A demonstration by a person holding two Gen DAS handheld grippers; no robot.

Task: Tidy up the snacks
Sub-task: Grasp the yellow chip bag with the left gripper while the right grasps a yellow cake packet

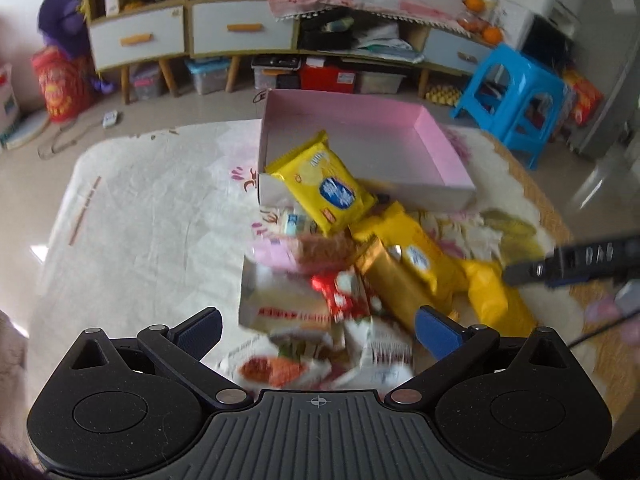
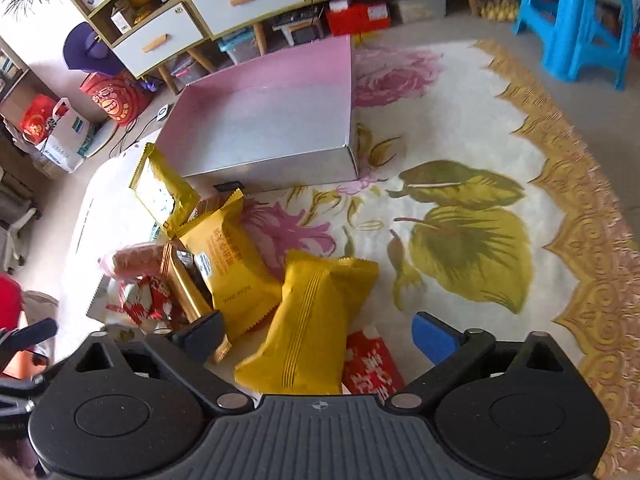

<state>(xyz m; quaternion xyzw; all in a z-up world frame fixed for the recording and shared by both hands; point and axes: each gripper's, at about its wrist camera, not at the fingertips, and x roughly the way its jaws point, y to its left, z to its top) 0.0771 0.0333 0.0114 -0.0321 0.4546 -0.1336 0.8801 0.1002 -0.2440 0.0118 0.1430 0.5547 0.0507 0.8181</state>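
A pile of snack packs lies on a floral cloth in front of an open pink box (image 1: 440,148), also in the right wrist view (image 2: 280,92). One yellow biscuit pack (image 1: 324,186) leans on the box's near wall. Gold and yellow packs (image 1: 416,264), a red pack (image 1: 344,292) and white packs (image 1: 376,344) lie below it. My left gripper (image 1: 318,330) is open above the white and red packs. My right gripper (image 2: 318,338) is open over a plain yellow pack (image 2: 308,328) with a red pack (image 2: 372,368) beside it. It shows at the right edge of the left wrist view (image 1: 580,264).
A cabinet with drawers (image 1: 240,36) and storage bins stands behind the table. A blue plastic stool (image 1: 516,92) stands at the right, also in the right wrist view (image 2: 580,16). Bags sit on the floor at the left (image 1: 60,84).
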